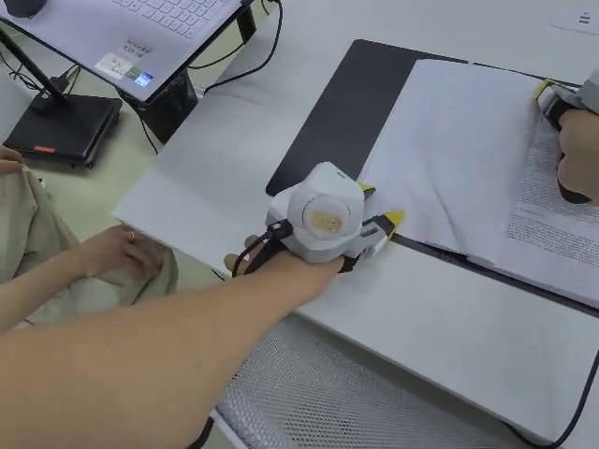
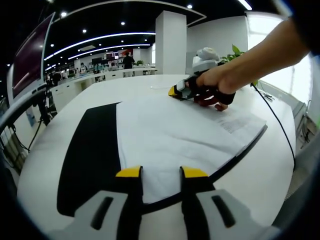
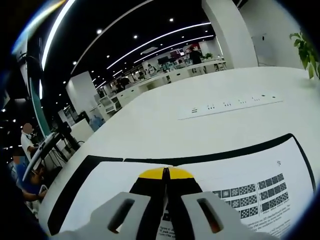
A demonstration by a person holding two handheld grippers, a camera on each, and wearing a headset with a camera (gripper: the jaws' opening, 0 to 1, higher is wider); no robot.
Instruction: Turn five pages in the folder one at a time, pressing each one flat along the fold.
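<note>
The left gripper had its yellow-tipped jaws parted by a clear gap with nothing between them. In the left gripper view they stood over the near edge of the folder, where the white paper met the black border. I could not tell whether they touched it.

The right gripper, held in a hand, was at the far side of the pages. In its own view the jaws were drawn together to a thin slit, the yellow tips almost meeting over the paper. I could not tell whether a sheet was caught in them.

The folder lay open and flat on the smooth white counter, a little back from its near edge. Its cover was matt black and rectangular with rounded corners. A blank white sheet, slightly wrinkled, lay over the middle. Beside it was a printed page with lines of text and rows of small checkered squares.

A white power strip lay farther back on the counter. Beyond the counter's left edge were a laptop and another person's hand.
</note>
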